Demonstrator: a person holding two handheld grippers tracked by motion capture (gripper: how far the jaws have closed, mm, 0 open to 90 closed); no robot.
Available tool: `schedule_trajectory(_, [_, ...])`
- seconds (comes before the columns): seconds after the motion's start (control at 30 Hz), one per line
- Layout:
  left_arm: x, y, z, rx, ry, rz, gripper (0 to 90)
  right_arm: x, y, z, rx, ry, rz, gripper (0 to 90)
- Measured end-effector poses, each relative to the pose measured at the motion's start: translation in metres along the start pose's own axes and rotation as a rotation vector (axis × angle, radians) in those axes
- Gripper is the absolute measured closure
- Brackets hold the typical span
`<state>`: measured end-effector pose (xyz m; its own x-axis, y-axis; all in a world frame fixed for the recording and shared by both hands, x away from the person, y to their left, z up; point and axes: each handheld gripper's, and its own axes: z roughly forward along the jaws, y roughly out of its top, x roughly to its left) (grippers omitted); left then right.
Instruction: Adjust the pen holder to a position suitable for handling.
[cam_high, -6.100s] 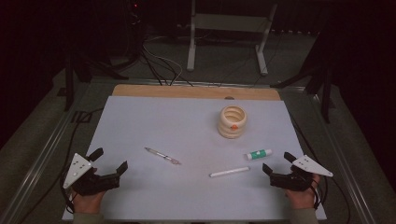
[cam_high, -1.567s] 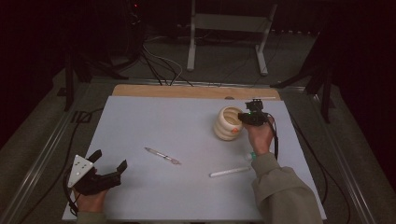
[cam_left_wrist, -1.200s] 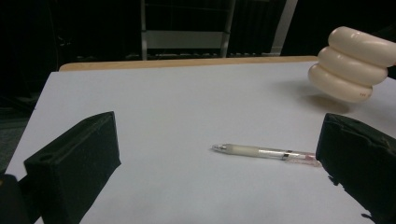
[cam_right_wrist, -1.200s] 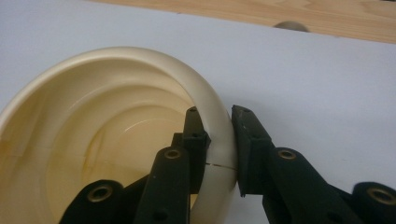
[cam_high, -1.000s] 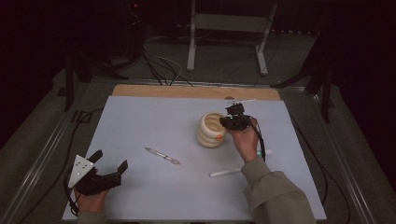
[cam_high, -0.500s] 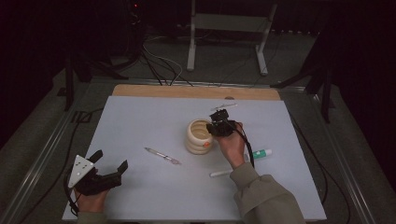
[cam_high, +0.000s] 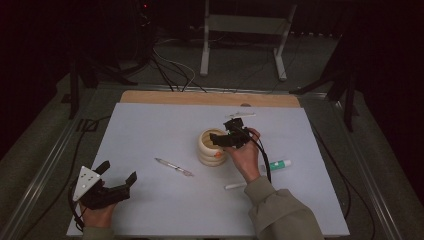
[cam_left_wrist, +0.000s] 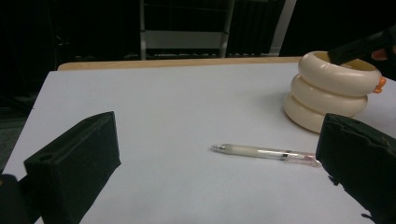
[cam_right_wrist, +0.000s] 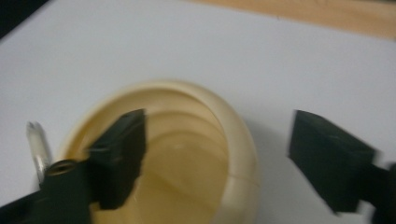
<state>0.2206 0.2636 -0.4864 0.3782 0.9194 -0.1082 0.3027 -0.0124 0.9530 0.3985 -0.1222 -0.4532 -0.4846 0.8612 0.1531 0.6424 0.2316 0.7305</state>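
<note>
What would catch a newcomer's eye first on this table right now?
Probably the cream ringed holder near the middle of the white mat, with the right gripper at its rim, jaws open, one inside the cup and one outside. Next, the clear pen lying just left of it, and the left gripper open at the mat's near-left corner.

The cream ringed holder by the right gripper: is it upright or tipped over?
Upright. The holder stands on its base on the white sheet, mouth facing up; the right gripper has one jaw inside the mouth.
</note>
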Motion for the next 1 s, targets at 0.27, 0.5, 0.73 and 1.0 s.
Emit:
schedule_trajectory(0.27, [0.000, 0.000, 0.000, -0.001, 0.000, -0.001, 0.1, -0.003, 0.000, -0.007, -0.054, 0.067, 0.005, 0.7])
schedule_trajectory(0.5, [0.000, 0.000, 0.001, 0.003, -0.003, 0.002, 0.2, -0.007, -0.002, -0.016, -0.098, 0.077, -0.007, 0.0])
schedule_trajectory(0.73, [0.000, -0.001, 0.001, 0.004, -0.003, 0.001, 0.1, -0.012, -0.002, -0.024, -0.121, 0.085, -0.019, 0.0])
schedule_trajectory(1.0, [-0.002, -0.001, 0.001, 0.007, -0.005, 0.002, 0.1, -0.015, -0.001, -0.039, -0.147, 0.083, -0.060, 0.0])
